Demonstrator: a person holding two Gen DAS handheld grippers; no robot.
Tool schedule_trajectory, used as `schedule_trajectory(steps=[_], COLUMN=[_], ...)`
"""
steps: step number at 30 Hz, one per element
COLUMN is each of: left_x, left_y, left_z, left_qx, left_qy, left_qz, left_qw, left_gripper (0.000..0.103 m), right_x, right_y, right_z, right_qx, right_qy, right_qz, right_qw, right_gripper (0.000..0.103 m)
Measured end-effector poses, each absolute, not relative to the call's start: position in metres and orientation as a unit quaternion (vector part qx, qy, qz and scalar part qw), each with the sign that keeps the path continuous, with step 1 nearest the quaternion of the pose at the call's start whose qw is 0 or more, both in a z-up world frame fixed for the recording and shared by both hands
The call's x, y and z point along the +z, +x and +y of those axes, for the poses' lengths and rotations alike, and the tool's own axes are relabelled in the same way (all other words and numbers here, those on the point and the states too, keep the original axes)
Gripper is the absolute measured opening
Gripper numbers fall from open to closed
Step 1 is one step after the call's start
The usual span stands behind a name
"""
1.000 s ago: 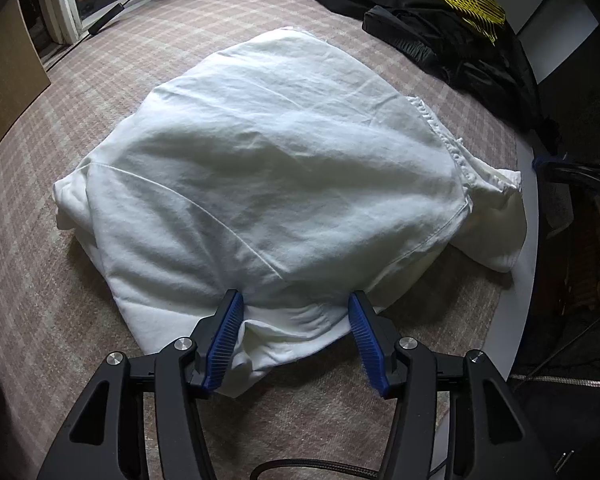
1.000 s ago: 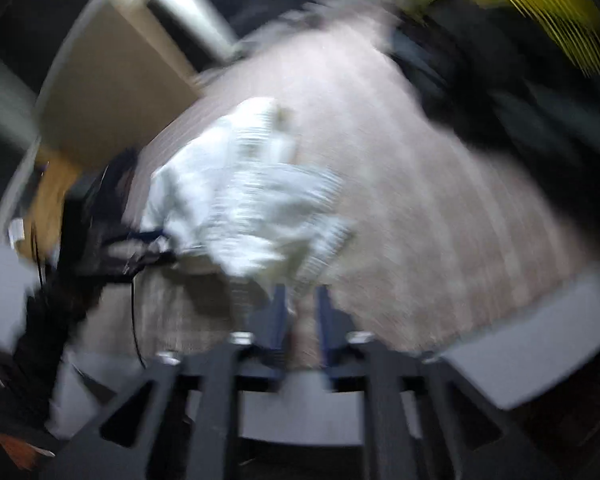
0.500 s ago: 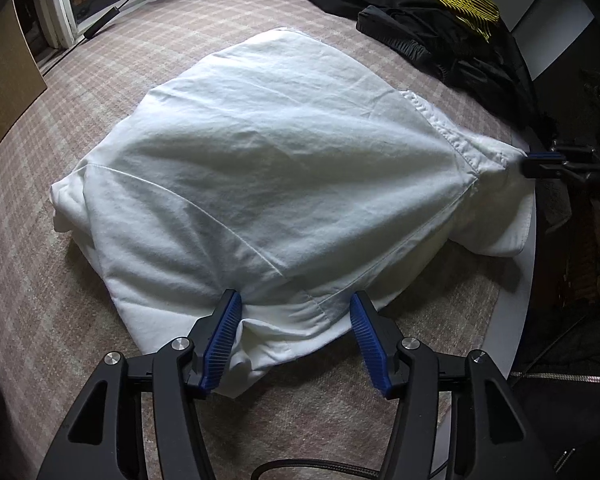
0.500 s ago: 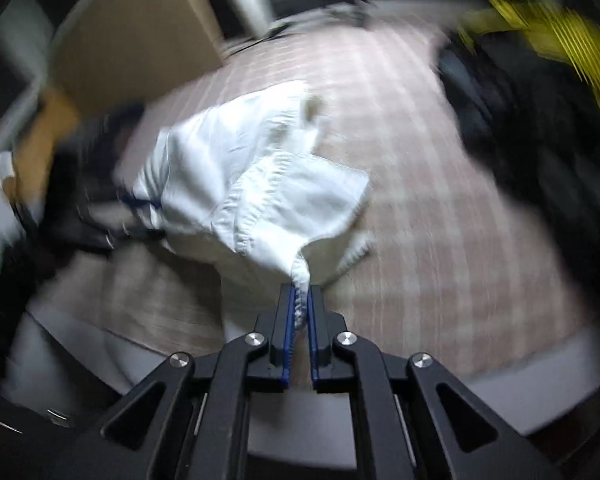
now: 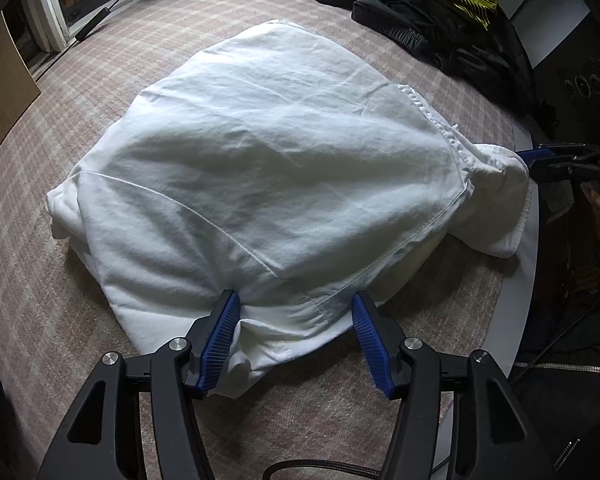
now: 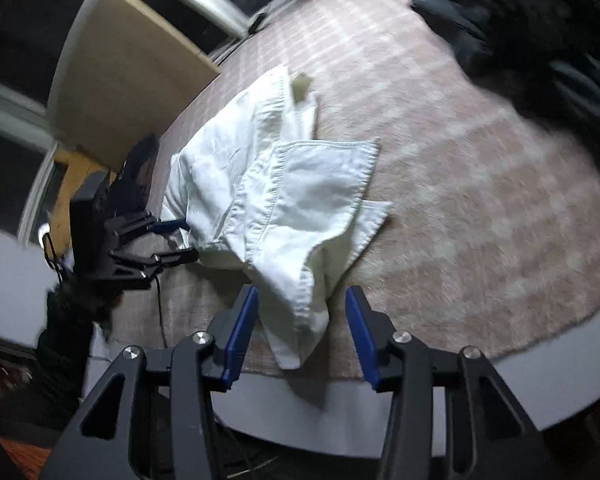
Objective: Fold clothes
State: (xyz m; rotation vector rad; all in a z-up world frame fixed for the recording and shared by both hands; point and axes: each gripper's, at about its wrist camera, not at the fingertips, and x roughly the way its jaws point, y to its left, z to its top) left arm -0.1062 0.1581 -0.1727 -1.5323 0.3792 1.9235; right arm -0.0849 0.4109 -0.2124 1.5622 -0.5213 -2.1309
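Left gripper: we held our left gripper (image 5: 296,334) with its jaws apart over the near edge of the white garment (image 5: 260,184). The left pad touched the cloth; the right pad stood just clear of it.
Garment, place: it lay spread on the pink checked cloth (image 5: 80,80) covering the bench (image 6: 560,376), between our two grippers.
Garment, axis: in the left wrist view its long axis ran from the bunched left end to the hemmed flap at the right, which reached the bench's edge.
Right gripper: we saw our right gripper (image 6: 302,330) with its jaws opening. A hanging fold of the garment (image 6: 292,208) lay between the blue pads, neither one pressing it.
Garment, right view: the stitched flap pointed right, and the lowest fold drooped over the bench's edge.
Dark clothes: a black heap with yellow stripes (image 5: 428,4) sat at the far right, well apart.
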Motion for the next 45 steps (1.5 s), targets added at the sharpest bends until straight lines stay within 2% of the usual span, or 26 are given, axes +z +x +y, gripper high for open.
schedule_trajectory(steps=[1,6,9,11,13,17,22,24,25,26,27,29,33,36,40,42,45], left_x=[-0.173,-0.173,-0.171,-0.169,-0.171,-0.172,-0.171,-0.173,-0.173,-0.173,-0.173,-0.173,-0.173,-0.174,-0.173,-0.168,-0.148], left_y=[-0.106,-0.104,-0.101,-0.098,-0.100,-0.100,-0.101,-0.103,-0.103,-0.103,-0.103,-0.104,-0.104,-0.104,-0.105,-0.105,-0.108], left_z=[0.158,0.160,0.163,0.163,0.168,0.173,0.174,0.172,0.172,0.172,0.172,0.172,0.171,0.171,0.169,0.166,0.151], left_qx=[0.732,0.733,0.732,0.730,0.729,0.729,0.730,0.729,0.728,0.727,0.726,0.724,0.725,0.726,0.725,0.725,0.742], left_qy=[-0.583,-0.581,-0.582,-0.582,-0.582,-0.582,-0.582,-0.582,-0.583,-0.584,-0.585,-0.585,-0.584,-0.583,-0.585,-0.591,-0.584], left_qz=[0.144,0.141,0.141,0.149,0.157,0.161,0.157,0.156,0.157,0.158,0.160,0.162,0.157,0.153,0.147,0.147,0.130], left_qw=[0.321,0.323,0.326,0.325,0.325,0.323,0.323,0.324,0.325,0.325,0.326,0.327,0.328,0.331,0.331,0.321,0.303], left_gripper=[0.057,0.059,0.064,0.065,0.065,0.065,0.066,0.065,0.065,0.065,0.065,0.065,0.066,0.066,0.065,0.056,0.055], right_x=[-0.216,-0.214,-0.202,-0.197,-0.196,-0.225,-0.223,-0.223,-0.223,-0.222,-0.219,-0.196,-0.107,-0.117,-0.194,-0.216,-0.189], right_y=[-0.086,-0.069,-0.066,-0.070,-0.074,-0.077,-0.049,-0.053,-0.055,-0.057,-0.060,-0.067,-0.062,-0.047,-0.020,-0.009,-0.014], right_z=[0.410,0.458,0.460,0.445,0.428,0.409,0.409,0.399,0.389,0.379,0.369,0.362,0.357,0.347,0.336,0.337,0.364], right_qx=[-0.770,-0.773,-0.782,-0.784,-0.781,-0.739,-0.745,-0.756,-0.764,-0.771,-0.774,-0.789,-0.844,-0.825,-0.747,-0.715,-0.717], right_qy=[0.574,0.576,0.571,0.569,0.565,0.616,0.597,0.589,0.584,0.578,0.579,0.558,0.445,0.444,0.530,0.564,0.581], right_qz=[-0.173,-0.207,-0.197,-0.178,-0.166,-0.167,-0.177,-0.152,-0.117,-0.082,-0.030,0.009,0.136,0.190,0.253,0.273,0.208], right_qw=[0.217,0.166,0.154,0.174,0.207,0.216,0.240,0.244,0.249,0.253,0.253,0.256,0.266,0.294,0.310,0.308,0.324], right_gripper=[0.005,0.004,0.008,0.031,0.046,0.046,0.046,0.046,0.032,0.000,0.002,0.001,0.001,0.002,0.002,0.003,0.003])
